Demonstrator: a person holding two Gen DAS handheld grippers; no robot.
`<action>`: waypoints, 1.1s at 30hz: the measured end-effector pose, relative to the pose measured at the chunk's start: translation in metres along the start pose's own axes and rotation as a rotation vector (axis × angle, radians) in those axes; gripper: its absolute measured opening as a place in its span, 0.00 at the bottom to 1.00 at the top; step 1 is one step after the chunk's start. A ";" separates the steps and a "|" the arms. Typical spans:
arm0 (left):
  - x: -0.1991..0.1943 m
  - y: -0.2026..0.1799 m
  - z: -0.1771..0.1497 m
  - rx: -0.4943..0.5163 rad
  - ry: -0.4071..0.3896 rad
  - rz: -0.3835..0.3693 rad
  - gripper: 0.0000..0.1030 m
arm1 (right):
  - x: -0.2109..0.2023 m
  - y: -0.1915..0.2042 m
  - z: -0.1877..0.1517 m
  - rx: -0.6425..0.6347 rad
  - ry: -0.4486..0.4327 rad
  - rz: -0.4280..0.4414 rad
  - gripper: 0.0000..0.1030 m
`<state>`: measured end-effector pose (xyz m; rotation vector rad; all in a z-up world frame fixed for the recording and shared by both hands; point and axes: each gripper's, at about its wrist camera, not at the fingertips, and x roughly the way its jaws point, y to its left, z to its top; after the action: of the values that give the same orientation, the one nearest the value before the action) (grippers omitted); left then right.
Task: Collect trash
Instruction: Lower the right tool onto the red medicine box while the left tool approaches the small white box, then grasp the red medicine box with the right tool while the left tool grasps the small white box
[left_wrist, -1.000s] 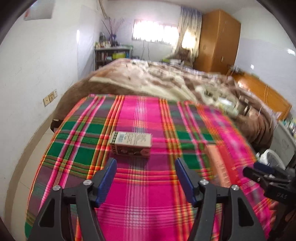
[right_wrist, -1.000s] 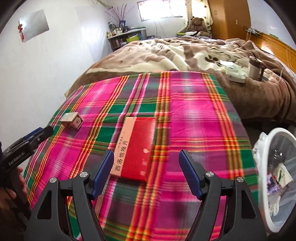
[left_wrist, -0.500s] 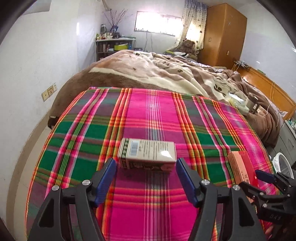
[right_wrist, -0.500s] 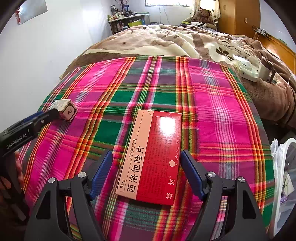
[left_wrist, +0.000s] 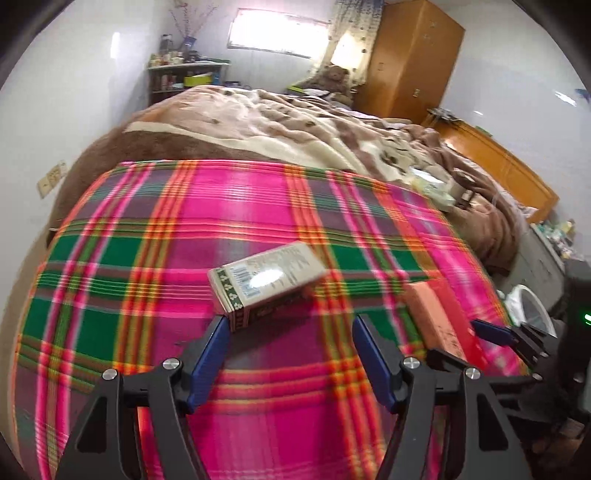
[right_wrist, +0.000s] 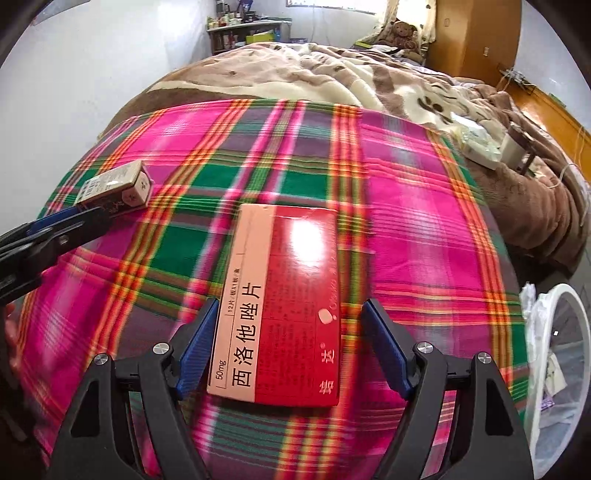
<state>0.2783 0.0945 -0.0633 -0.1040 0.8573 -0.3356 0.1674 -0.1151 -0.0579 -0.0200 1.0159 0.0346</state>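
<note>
While both claws hung over the plaid cloth (right_wrist: 424, 206) on the bed, neither had closed on anything. The left claw (left_wrist: 291, 325) stood with its blue pads apart. A beige box (left_wrist: 266, 282) lay just ahead of it, skewed, its near corner at the tip of the left pad, though I could not tell whether they touched; the right pad was clear of it. Most of that box sat beyond the fingertips rather than between them.

The right claw (right_wrist: 290, 314) was open, with a gap on each side of the flat red box (right_wrist: 288, 302). That box lay flat on the cloth, its near half between the pads and its far half reaching out ahead of the fingertips. The left pad ran close along its pale edge and the right pad stood a little off its red edge; neither pressed on it.

From the right claw, the beige box (right_wrist: 118, 186) lay ahead and far to the left, with the left claw (right_wrist: 70, 218) reaching in beside it. To the right of the right claw, off the edge of the bed, stood a white bin (right_wrist: 576, 317) lined with a bag. From the left claw, the red box (left_wrist: 439, 321) lay to the right, with the right claw (left_wrist: 495, 332) over it. Ahead of both, past the cloth, a brown blanket (left_wrist: 280, 122) covered the bed.
</note>
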 end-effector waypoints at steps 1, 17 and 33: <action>-0.002 -0.004 0.001 0.016 -0.002 -0.011 0.66 | 0.001 -0.003 0.000 0.003 0.002 -0.005 0.76; 0.024 -0.002 0.018 0.201 -0.017 0.101 0.66 | 0.007 -0.007 0.005 0.007 -0.016 0.013 0.76; 0.027 -0.011 0.011 0.187 -0.007 0.078 0.36 | 0.003 -0.013 0.005 0.043 -0.058 0.039 0.61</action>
<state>0.3003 0.0753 -0.0728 0.1012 0.8169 -0.3402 0.1735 -0.1278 -0.0582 0.0402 0.9585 0.0487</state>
